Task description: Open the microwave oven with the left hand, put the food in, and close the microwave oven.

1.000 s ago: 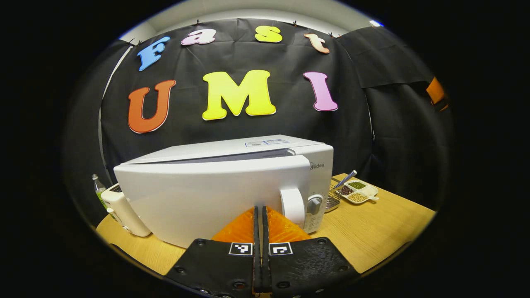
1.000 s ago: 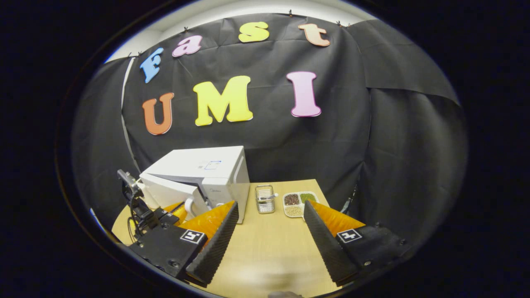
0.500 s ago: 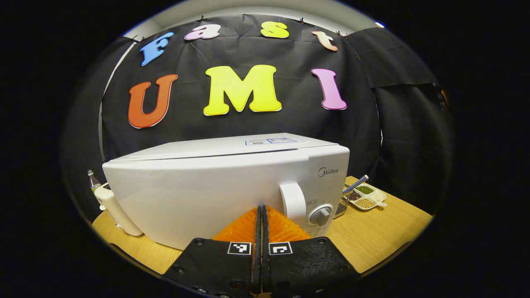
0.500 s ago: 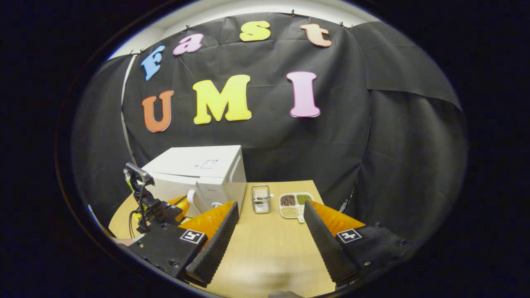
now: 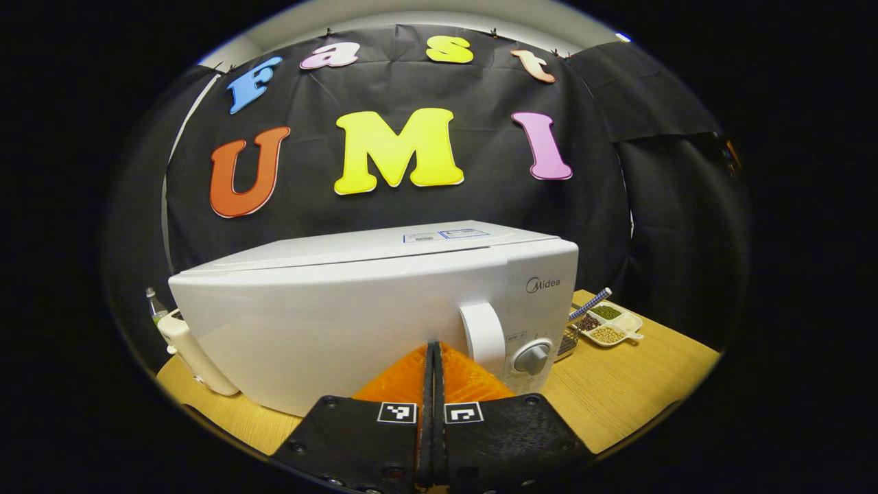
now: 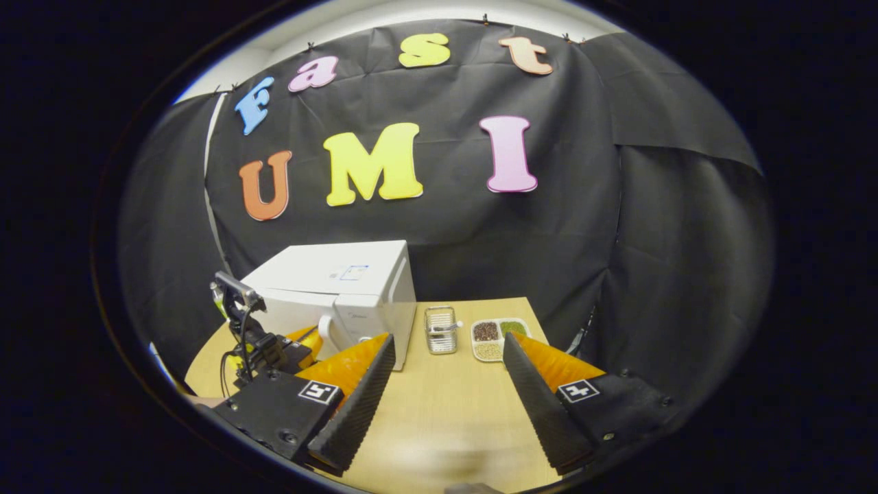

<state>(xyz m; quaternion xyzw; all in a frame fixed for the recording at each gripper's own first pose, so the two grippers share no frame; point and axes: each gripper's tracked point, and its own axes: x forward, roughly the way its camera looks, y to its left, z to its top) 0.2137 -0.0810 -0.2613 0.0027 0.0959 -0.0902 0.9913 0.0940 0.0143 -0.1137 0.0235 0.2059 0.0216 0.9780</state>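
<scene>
- While its two fingers meet in a thin seam at the bottom centre of the left gripper view, the left tool (image 5: 433,357) points at the microwave's (image 5: 370,309) white door, holding nothing; whether the tips touch the door cannot be told.
- Door appears flush with the body, the curved handle (image 5: 482,337) just right of the tool and a round knob (image 5: 534,358) beside it, lower right of centre.
- Food cannot be seen behind the opaque door.
- At the left edge of that view, a cream-coloured appliance (image 5: 188,353) stands on the tabletop (image 5: 617,391) next to the microwave, a bottle (image 5: 155,307) behind it.
- Right of the microwave, a divided dish (image 5: 607,326) of beans and grains sits near the tabletop's far edge.
- In the right gripper view, the right tool (image 6: 446,350) hangs wide open and empty over bare tabletop (image 6: 446,412), lower centre.
- Beyond its fingers, mid-frame, stand a small wire basket (image 6: 440,330) and the divided dish (image 6: 495,331), side by side.
- Left tool (image 6: 264,350) shows at lower left of this view, against the microwave's (image 6: 343,291) front.
</scene>
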